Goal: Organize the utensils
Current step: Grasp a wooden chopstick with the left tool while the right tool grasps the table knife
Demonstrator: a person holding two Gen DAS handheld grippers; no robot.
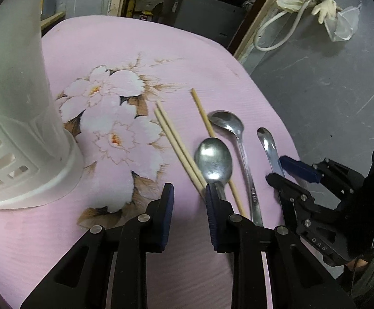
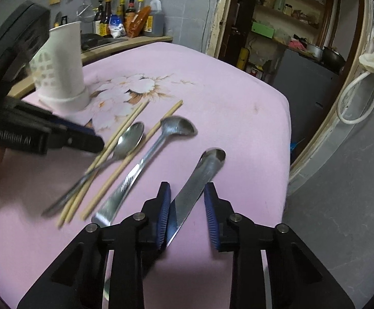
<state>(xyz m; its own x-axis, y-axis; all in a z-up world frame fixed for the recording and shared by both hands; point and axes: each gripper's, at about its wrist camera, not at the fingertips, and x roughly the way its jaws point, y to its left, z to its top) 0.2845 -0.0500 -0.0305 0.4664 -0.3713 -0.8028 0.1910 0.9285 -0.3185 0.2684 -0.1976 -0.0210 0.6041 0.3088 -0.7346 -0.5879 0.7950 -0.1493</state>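
Pink-clothed bench (image 1: pixel 212 59). Right gripper (image 2: pixel 187 213), jaws open, straddles narrow spoon (image 2: pixel 200 177); left gripper (image 1: pixel 189 211), jaws open, empty. Close squarely on the handle before lifting.

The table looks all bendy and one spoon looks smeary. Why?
Left wrist view: the fisheye lens curves the pink table and darkens the corners; the round spoon shows dull glare. Right wrist view: that spoon and the left gripper are smeared by motion blur, while the flat-handled spoon between the right gripper's fingers stays sharp.
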